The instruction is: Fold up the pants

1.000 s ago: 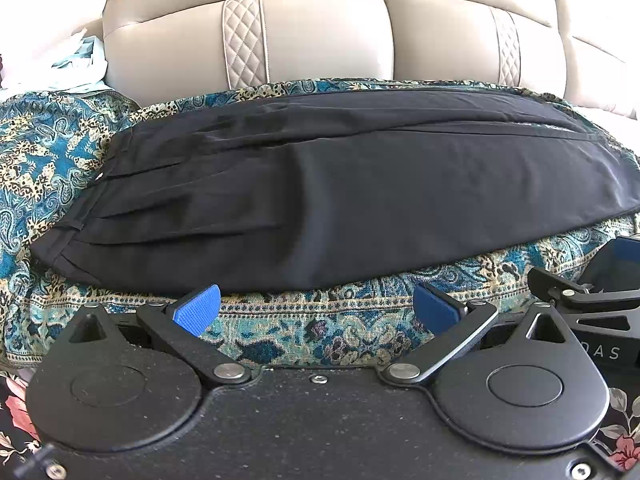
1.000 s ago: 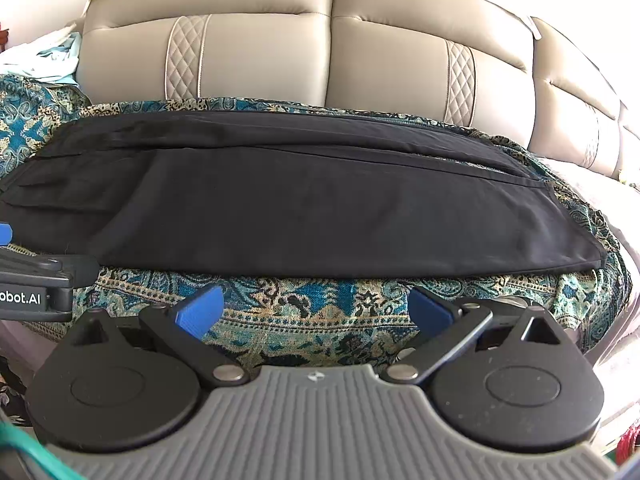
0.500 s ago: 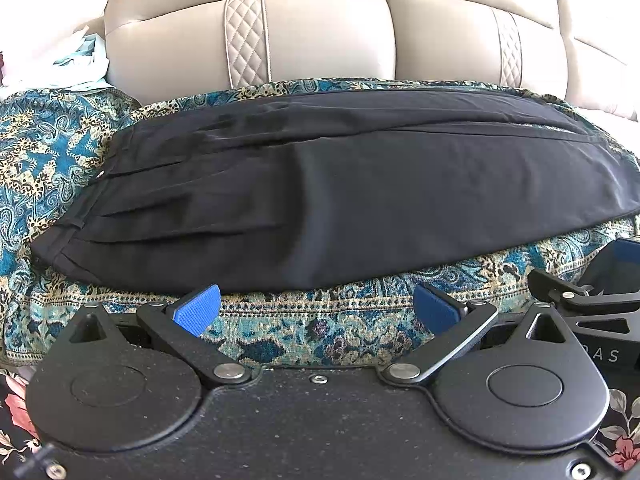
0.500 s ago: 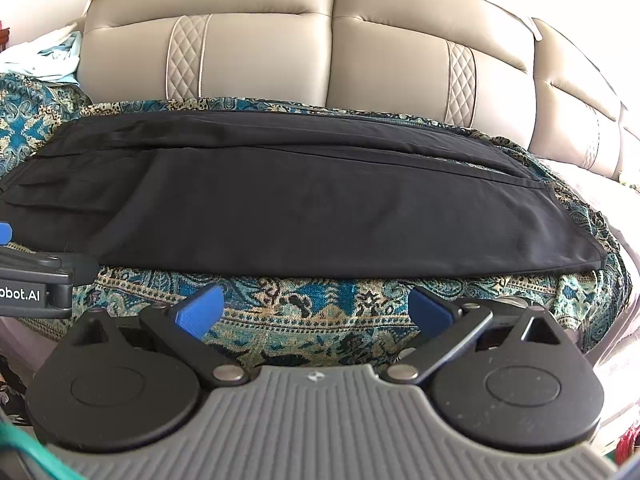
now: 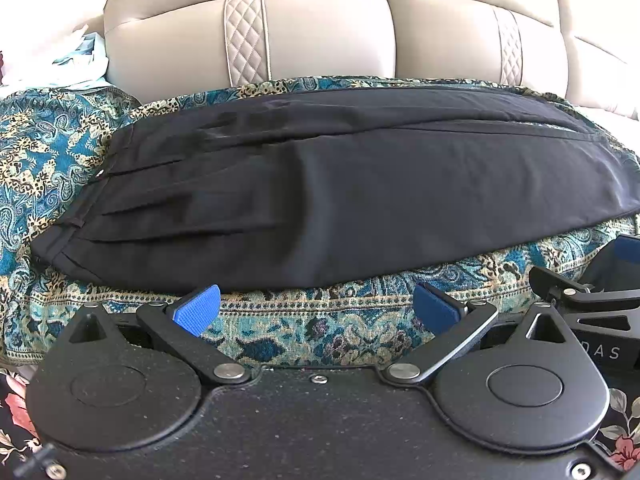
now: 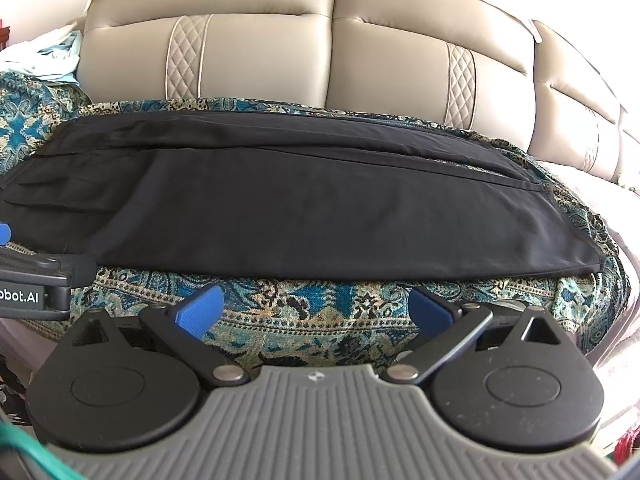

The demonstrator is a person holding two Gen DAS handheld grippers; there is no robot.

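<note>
Pants (image 5: 360,200) lie flat; both grippers' jaws gape wide, holding nothing.

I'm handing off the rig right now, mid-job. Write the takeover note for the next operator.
Left gripper: open, empty, short of the near edge of the pants.
Right gripper: open, empty, also short of that edge.
Black pants: laid lengthwise on the patterned throw over the beige sofa, legs stacked, waistband at left, hems at right.
Done: the lengthwise fold appears finished.
Left: grip one end and fold across toward the other.
</note>
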